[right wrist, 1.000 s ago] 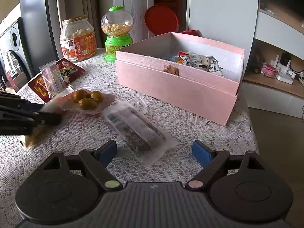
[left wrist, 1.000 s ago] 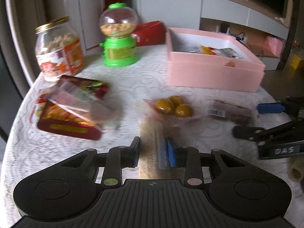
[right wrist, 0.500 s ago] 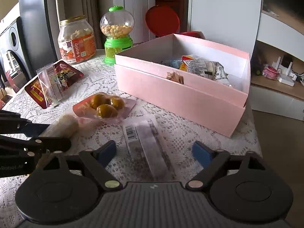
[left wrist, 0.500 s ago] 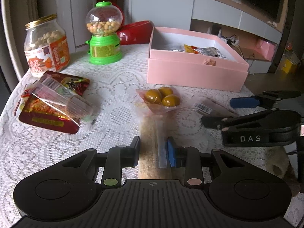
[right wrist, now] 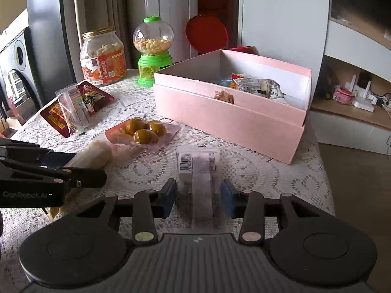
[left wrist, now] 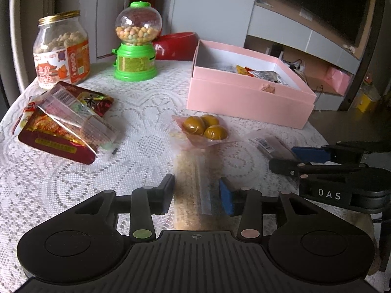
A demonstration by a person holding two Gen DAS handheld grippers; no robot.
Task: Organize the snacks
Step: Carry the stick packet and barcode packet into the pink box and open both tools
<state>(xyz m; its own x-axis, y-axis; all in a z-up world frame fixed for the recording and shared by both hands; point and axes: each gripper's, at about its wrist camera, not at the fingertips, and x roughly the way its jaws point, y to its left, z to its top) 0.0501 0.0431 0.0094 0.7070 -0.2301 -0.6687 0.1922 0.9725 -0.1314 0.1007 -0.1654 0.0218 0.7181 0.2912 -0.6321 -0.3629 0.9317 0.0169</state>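
Surface: round table (left wrist: 136, 131) under a white lace cloth (right wrist: 254, 171), patterned with openwork hearts and loops; grey cabinet doors and a pale shelving unit stand behind.

Ahead-left of the left gripper (left wrist: 196, 196): glass jar (left wrist: 61, 51), gold screw lid, orange label, pale nuts inside; green-based gumball dispenser (left wrist: 136, 46) with clear globe; flat red foil packets (left wrist: 58, 131) under a clear crinkled sachet.

Between the left gripper's fingers: tan roll in clear wrap (left wrist: 193, 185), long and soft; jaws opening, the pads standing just off it.

Straight ahead: pink pouch of three glossy yellow-brown eggs (left wrist: 205, 127).

Ahead-right: pink cardboard box (left wrist: 246, 100), rectangular, open, white inside, holding several foil snack packets.

Right gripper (right wrist: 199, 196): closed narrowly onto a clear barcoded bar packet (right wrist: 198, 168), which lies flat on the cloth, short of the box.
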